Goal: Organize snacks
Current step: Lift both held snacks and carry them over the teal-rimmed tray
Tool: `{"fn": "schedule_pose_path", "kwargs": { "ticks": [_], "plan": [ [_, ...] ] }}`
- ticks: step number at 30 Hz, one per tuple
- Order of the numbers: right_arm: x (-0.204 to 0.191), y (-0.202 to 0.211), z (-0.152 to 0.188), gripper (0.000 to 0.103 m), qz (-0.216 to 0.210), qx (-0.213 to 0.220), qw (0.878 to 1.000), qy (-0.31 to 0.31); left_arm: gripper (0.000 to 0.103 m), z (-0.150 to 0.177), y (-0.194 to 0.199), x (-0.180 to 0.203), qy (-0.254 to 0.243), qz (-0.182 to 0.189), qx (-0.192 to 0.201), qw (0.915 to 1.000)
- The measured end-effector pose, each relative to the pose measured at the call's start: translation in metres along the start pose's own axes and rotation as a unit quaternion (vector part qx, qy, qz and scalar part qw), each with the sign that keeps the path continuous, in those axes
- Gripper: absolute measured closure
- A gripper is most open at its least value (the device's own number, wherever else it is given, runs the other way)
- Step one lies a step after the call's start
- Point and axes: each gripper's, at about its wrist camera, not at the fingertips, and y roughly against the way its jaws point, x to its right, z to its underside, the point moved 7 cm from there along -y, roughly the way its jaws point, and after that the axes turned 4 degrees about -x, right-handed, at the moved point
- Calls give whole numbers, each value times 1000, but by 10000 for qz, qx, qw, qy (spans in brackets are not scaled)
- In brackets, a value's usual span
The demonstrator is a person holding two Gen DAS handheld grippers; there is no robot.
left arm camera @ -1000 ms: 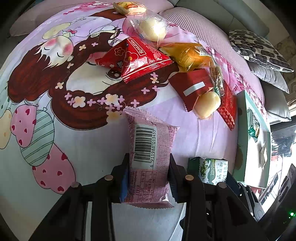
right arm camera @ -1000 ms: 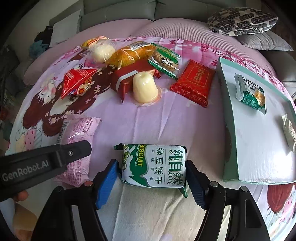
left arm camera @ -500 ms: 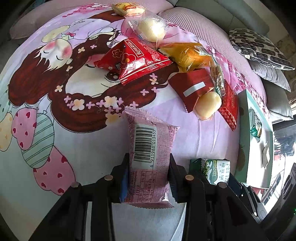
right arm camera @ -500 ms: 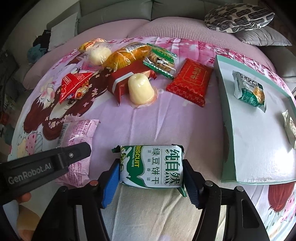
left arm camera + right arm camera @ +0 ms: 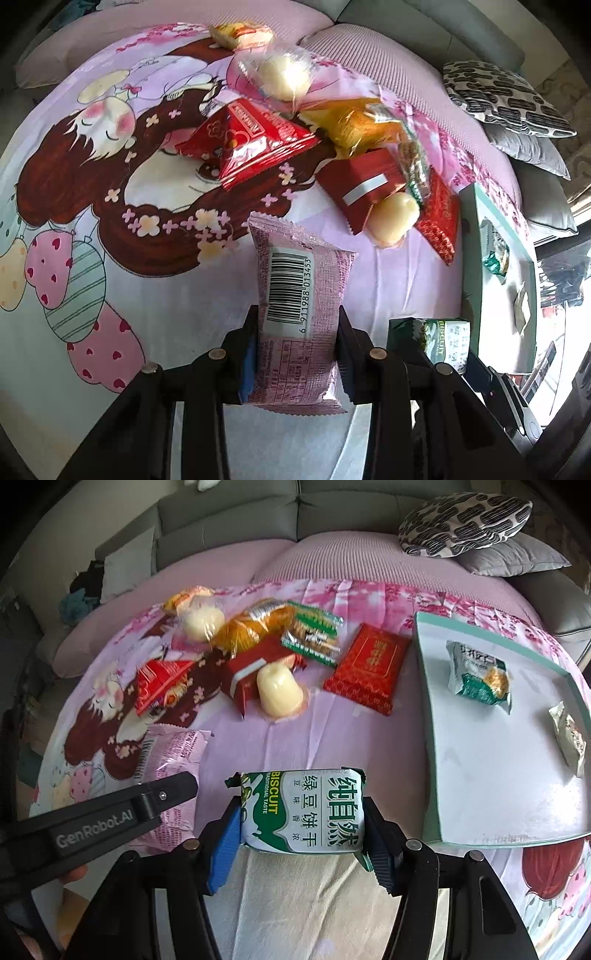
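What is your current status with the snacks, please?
Left gripper shut on pink packet. Right gripper just closed on green biscuit packet. Tray alongside, path clear.

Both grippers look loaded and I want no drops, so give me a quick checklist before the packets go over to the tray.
1. Left gripper shut on the pink foil snack packet with the barcode: ok, both pads press its sides.
2. Right gripper on the green and white biscuit packet: ok, its jaws have just been closing and both pads now press the packet's ends.
3. Free space on the white shallow tray with the teal rim: ok, only two small packets lie at its far side.
4. Path from the biscuit packet to the tray: ok, bare printed bedsheet lies between.
5. Packets lifted off the sheet: cannot tell.
6. Grippers apart from each other: ok.
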Motion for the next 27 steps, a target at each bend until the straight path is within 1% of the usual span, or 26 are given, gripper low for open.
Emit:
{"fn": "schedule_pose_path", "kwargs": {
  "ticks": [3, 6, 12, 15, 17, 21, 24, 27],
  "plan": [
    [4, 13, -3, 39, -42, 187, 9998, -85, 65, -3, 10, 4, -68, 59, 154, 9998],
    [7, 18, -8, 39, -78, 287, 9994, -170, 65, -5, 15, 7, -145, 101, 269, 9995],
    [15, 20, -11, 39, -104, 274, 9991, -294, 65, -5, 16, 10, -232, 86, 321, 9992],
    [24, 24, -13, 39, -116, 352, 9985, -406, 65, -4, 15, 15, -283, 16, 357, 9990],
    [38, 31, -16, 39, -102, 465, 9973, -565, 65, -5, 17, 20, -319, 28, 409, 9986],
    [78, 40, -19, 39, 121, 607, 9925, -1051, 65, -10, 22, 33, -431, 49, 518, 9977],
    [112, 44, -18, 39, 330, 644, 9866, -1461, 65, -11, 23, 49, -587, 94, 518, 9969],
    [147, 51, -14, 39, 614, 706, 9782, -1856, 65, -9, 19, 73, -824, 193, 440, 9954]
  ]
}}
